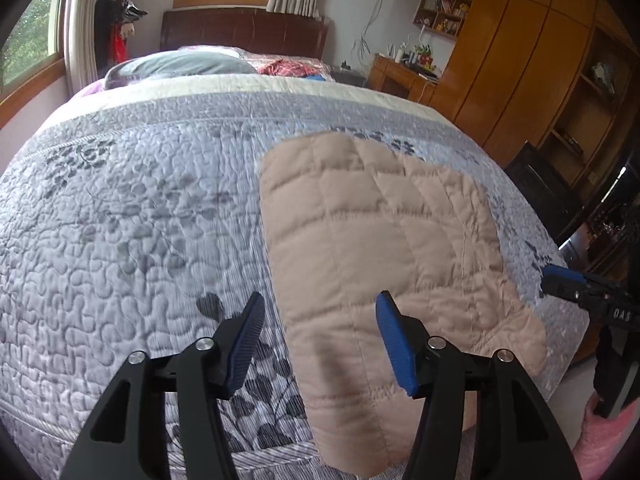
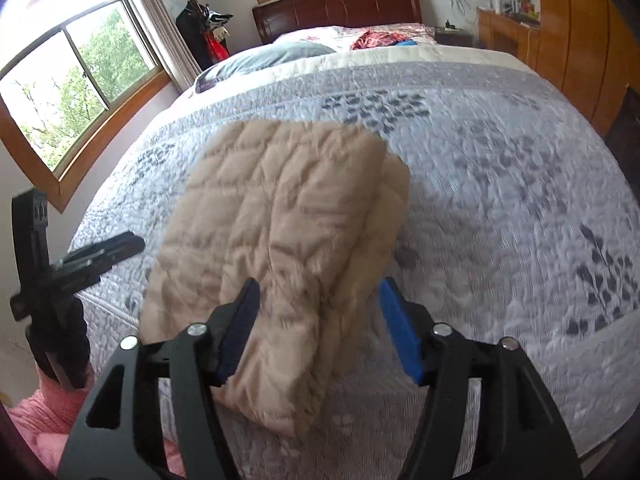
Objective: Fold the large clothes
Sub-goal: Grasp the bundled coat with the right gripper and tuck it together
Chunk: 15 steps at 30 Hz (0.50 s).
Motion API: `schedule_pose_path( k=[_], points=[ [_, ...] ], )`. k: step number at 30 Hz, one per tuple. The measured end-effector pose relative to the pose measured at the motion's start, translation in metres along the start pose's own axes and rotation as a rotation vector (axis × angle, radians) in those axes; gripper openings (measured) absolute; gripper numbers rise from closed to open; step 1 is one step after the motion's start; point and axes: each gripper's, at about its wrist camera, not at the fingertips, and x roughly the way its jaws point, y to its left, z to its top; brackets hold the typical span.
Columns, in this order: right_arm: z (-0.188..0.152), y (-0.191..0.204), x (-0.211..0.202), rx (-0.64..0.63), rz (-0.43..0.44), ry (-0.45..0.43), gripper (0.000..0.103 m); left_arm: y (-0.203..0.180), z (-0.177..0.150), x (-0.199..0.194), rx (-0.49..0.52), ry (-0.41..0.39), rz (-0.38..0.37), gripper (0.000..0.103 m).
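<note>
A beige quilted garment [image 1: 384,248] lies folded into a thick rectangle on the bed's grey-and-white leaf-pattern quilt [image 1: 140,220]. My left gripper [image 1: 320,320] is open and empty, hovering above the garment's near left edge. The right gripper also shows at the right edge of the left wrist view [image 1: 560,280]. In the right wrist view the folded garment [image 2: 280,216] lies near the bed's front edge, with stacked layers showing on its right side. My right gripper [image 2: 316,304] is open and empty just above its near end. The left gripper appears at the left of that view [image 2: 116,246].
A grey pillow [image 1: 180,66] and red and blue clothes [image 1: 288,68] lie near the dark headboard [image 1: 244,28]. Wooden wardrobes and shelves [image 1: 540,60] line the right wall. Windows [image 2: 72,80] are on the left. Pink cloth [image 2: 44,412] shows below the bed's front edge.
</note>
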Motion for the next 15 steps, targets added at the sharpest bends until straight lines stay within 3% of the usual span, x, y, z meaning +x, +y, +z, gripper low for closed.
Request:
schedule_pose_path(
  k=[2, 6, 8, 10, 12, 15],
  points=[
    [0.025, -0.005, 0.016, 0.025, 0.032, 0.030, 0.068, 0.002, 0.004, 0.002, -0.008, 0.000, 0.006, 0.058],
    [0.061, -0.023, 0.060, 0.094, 0.004, 0.104, 0.067, 0.005, 0.005, 0.014, -0.020, 0.034, 0.005, 0.058],
    [0.073, -0.030, 0.081, 0.133, 0.033, 0.141, 0.056, 0.005, 0.003, 0.022, -0.025, 0.054, -0.004, 0.058],
    [0.079, -0.032, 0.095, 0.156, 0.063, 0.162, 0.029, 0.002, 0.001, 0.031, -0.020, 0.073, -0.001, 0.058],
    [0.085, -0.032, 0.094, 0.158, 0.093, 0.151, 0.015, -0.002, 0.001, 0.037, -0.012, 0.077, -0.001, 0.058],
    [0.092, -0.039, 0.075, 0.178, 0.136, 0.087, 0.012, -0.014, 0.006, 0.043, 0.011, 0.079, -0.011, 0.057]
  ],
)
